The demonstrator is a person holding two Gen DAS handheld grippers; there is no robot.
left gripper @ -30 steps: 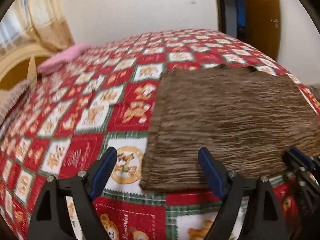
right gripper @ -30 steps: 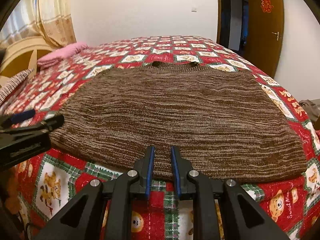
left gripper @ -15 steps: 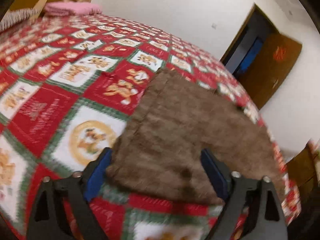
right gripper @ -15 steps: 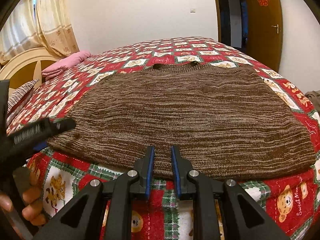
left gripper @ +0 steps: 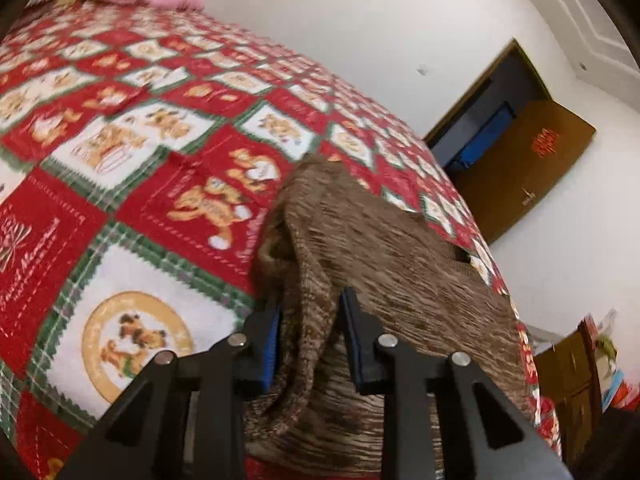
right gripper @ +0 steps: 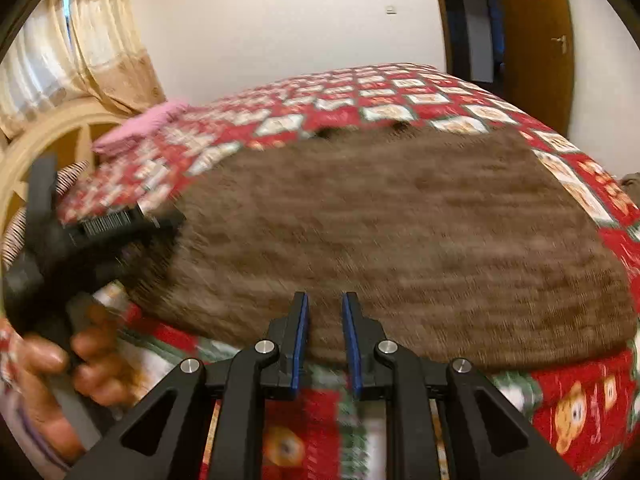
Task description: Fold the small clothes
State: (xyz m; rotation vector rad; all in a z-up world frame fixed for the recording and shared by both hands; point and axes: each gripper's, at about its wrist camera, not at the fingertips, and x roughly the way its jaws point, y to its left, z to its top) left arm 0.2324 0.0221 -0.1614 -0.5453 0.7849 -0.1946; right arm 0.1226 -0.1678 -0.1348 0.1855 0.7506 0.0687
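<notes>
Brown knitted sweater (right gripper: 400,232) lies spread on the red patchwork bedspread (left gripper: 120,128), its near hem toward both cameras. The left gripper (left gripper: 308,340) is closing its 2 blue pads on a bunched fold of the sweater's left corner, pinching it. The right gripper (right gripper: 324,344) hovers at the near hem, its jaws narrowly parted with no cloth between them. A pink cloth (right gripper: 140,128) lies near the headboard.

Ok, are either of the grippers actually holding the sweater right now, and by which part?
The left gripper is closing on a bunched fold at the near left corner of the brown sweater. The right gripper has the near hem between its narrow jaws; a pinch cannot be confirmed.
</notes>
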